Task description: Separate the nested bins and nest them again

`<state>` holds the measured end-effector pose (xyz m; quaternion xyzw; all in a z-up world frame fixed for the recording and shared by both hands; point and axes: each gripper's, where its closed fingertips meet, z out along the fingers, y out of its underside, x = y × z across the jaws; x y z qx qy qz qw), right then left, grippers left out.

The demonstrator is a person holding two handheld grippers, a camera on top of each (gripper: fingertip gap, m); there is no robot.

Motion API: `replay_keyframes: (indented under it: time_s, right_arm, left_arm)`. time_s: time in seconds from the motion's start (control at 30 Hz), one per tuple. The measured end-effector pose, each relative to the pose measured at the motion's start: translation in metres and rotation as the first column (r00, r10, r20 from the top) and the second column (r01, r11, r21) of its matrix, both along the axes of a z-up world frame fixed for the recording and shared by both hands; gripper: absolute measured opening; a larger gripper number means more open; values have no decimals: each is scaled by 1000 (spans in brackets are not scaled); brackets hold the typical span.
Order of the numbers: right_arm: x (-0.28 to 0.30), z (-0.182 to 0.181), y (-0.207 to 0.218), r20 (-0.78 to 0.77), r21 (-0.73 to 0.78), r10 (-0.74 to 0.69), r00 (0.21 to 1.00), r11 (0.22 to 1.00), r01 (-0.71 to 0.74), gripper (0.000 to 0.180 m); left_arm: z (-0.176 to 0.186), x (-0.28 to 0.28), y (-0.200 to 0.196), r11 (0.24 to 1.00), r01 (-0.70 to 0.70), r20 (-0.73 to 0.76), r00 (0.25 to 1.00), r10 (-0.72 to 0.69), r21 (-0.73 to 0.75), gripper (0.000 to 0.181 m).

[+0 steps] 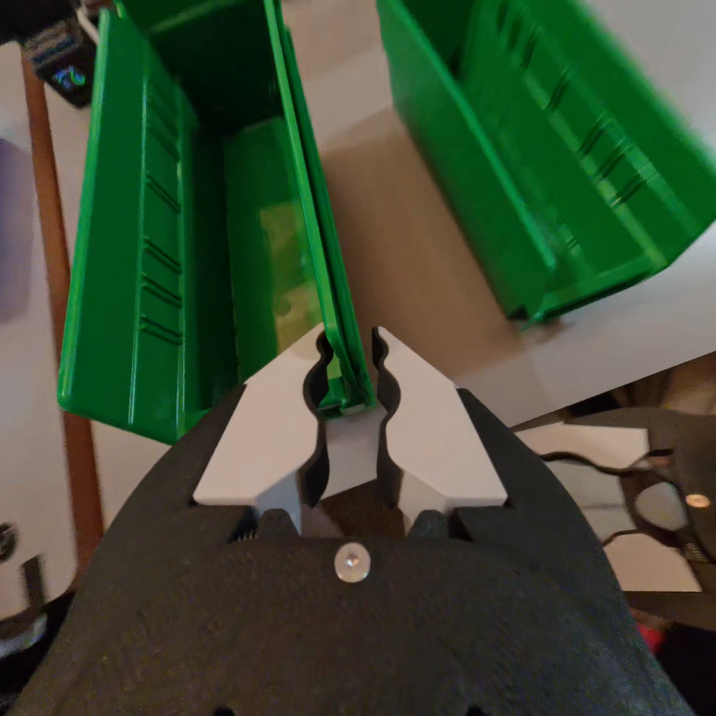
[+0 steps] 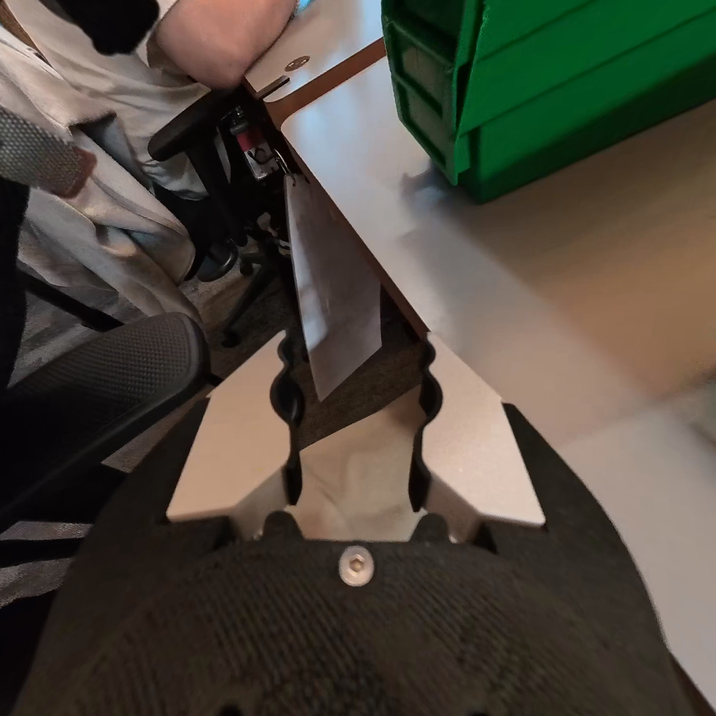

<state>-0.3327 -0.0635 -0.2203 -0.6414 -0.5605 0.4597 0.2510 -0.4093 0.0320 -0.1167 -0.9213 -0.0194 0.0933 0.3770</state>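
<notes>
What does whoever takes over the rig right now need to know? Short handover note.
Left gripper: its jaws straddle the right side wall of the near green bin, at the corner. The wall there looks doubled, so another bin may still be nested in it; firm clamping cannot be confirmed.
Right gripper: open, empty, out past the table edge, aimed toward the floor.
Second green bin: apart from the first, off to the right over the table, blurred.
Done: at least one bin is separated.
Left: check for remaining nested bins, finish separating, then nest them all again.
</notes>
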Motion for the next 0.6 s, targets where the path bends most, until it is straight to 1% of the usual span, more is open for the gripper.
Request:
replay_keyframes:
  time_s: [0.03, 0.1, 0.17, 0.2, 0.23, 0.27, 0.33, 0.43, 0.47, 0.53, 0.57, 0.6]
  right_arm:
    - [0, 0, -1, -1, -1, 1, 1000, 1000, -1, 65]
    - [0, -2, -4, 5, 5, 9, 1000, 1000, -9, 65]
    - [0, -5, -6, 14, 17, 15, 1000, 1000, -16, 65]
    - [-1, -6, -7, 18, 20, 18, 1000, 1000, -18, 65]
    - [-1, -7, -7, 22, 21, 19, 1000, 1000, -20, 65]
    - [-1, -8, -8, 24, 20, 21, 1000, 1000, -21, 65]
    - [-2, -7, -7, 22, 17, 21, 1000, 1000, -21, 64]
    - [-3, -7, -7, 21, 17, 22, 1000, 1000, -23, 64]
    - [-3, -7, -8, 22, 18, 24, 999, 1000, -24, 64]
    - [-3, -7, -8, 19, 18, 26, 999, 999, -27, 64]
    - [-3, -6, -8, 17, 17, 27, 999, 999, -27, 64]
    - [-3, -6, -8, 16, 16, 27, 1000, 1000, -27, 64]
  left_arm:
    - [7, 3, 3, 998, 4, 42, 999, -6, 58, 24]
    - [23, 0, 7, 988, -14, 68, 998, 4, 154, 32]
    - [33, -6, 12, 976, -22, 37, 999, 14, 214, 31]
    - [33, -7, 14, 974, -17, 27, 1000, 11, 225, 26]
    - [28, -6, 16, 977, -10, 28, 1000, 4, 212, 14]
    - [21, -7, 17, 982, -16, 39, 999, 9, 189, 9]
    - [16, -8, 19, 982, -21, 57, 998, 11, 189, 12]
    - [18, -8, 20, 978, -41, 123, 992, 16, 205, 7]
    - [20, -11, 21, 975, -51, 106, 994, 29, 217, 5]
    - [25, -24, 19, 967, -90, -17, 995, 97, 238, 1]
    - [27, -25, 20, 965, -86, -40, 994, 99, 249, 0]
    - [30, -22, 22, 958, -88, -20, 995, 97, 274, 0]
